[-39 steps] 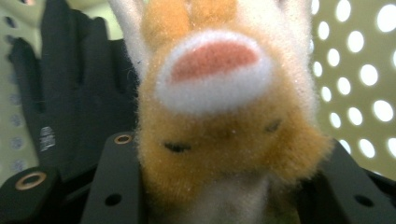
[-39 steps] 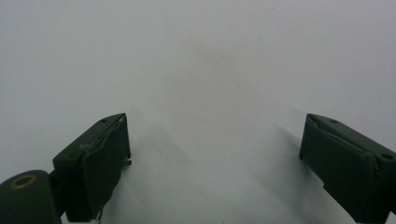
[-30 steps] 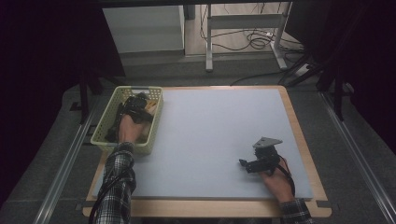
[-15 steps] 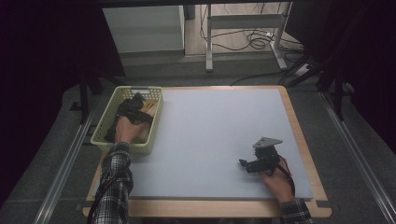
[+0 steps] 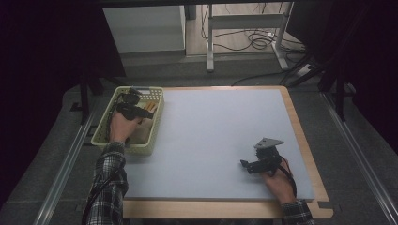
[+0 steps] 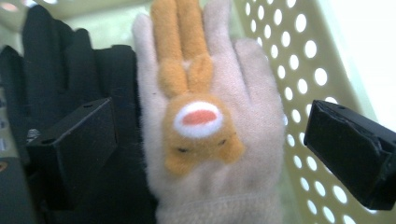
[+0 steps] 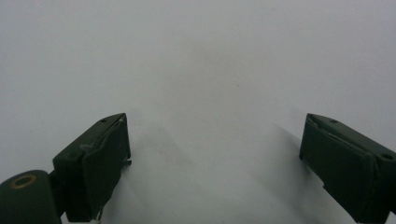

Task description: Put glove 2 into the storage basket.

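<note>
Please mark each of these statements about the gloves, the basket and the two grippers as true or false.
1. The pink glove lies in the basket. True.
2. The left gripper is shut on the pink glove. False: its jaws have just been opening and stand apart, with the glove lying between them, untouched.
3. A black glove lies beside the pink glove. True.
4. The right gripper holds a glove. False: its jaws are open over the bare grey mat.

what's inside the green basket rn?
In the green basket: a pale pink glove with an orange animal face, lying partly on a black glove. The left hand-held gripper, jaws just opened, hovers over them. Whatever lies under the gloves is covered.
</note>
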